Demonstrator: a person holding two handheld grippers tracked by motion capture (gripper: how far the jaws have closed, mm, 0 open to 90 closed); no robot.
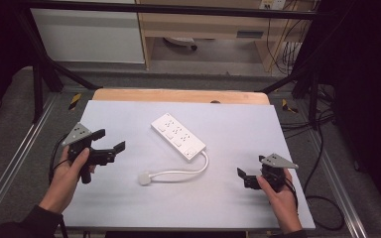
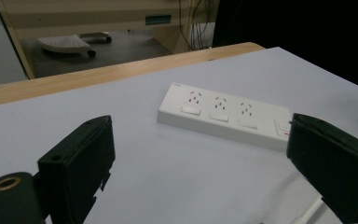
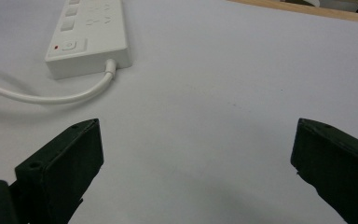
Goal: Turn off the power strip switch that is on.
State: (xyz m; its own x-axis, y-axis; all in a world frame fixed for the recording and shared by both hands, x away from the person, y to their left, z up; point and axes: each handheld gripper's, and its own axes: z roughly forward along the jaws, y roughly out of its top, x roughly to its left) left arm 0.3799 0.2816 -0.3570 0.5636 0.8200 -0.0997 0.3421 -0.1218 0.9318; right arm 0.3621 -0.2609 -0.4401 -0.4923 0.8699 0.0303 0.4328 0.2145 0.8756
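Note:
A white power strip [image 1: 177, 136] lies at an angle in the middle of the pale grey mat [image 1: 228, 198]. Its white cable [image 1: 183, 172] curls toward the near side and ends in a white plug [image 1: 144, 178]. At the mat's left edge a hand holds my left gripper [image 1: 110, 140], which is open, empty and aimed at the strip. In the left gripper view the power strip [image 2: 223, 114] lies beyond the wide-apart jaws of the left gripper [image 2: 200, 140]. My right gripper [image 1: 243, 178] rests near the front right, open and empty. The right gripper view has the strip's switch end [image 3: 86, 44] and cable [image 3: 51, 97] at upper left, beyond the right gripper [image 3: 198, 135].
The mat covers a wooden table [image 1: 178, 95] inside a black metal frame [image 1: 39, 74]. Loose cables [image 1: 322, 198] lie on the floor to the right. A wooden shelf unit [image 1: 203, 25] and a wheeled base [image 2: 65, 44] stand beyond the far edge.

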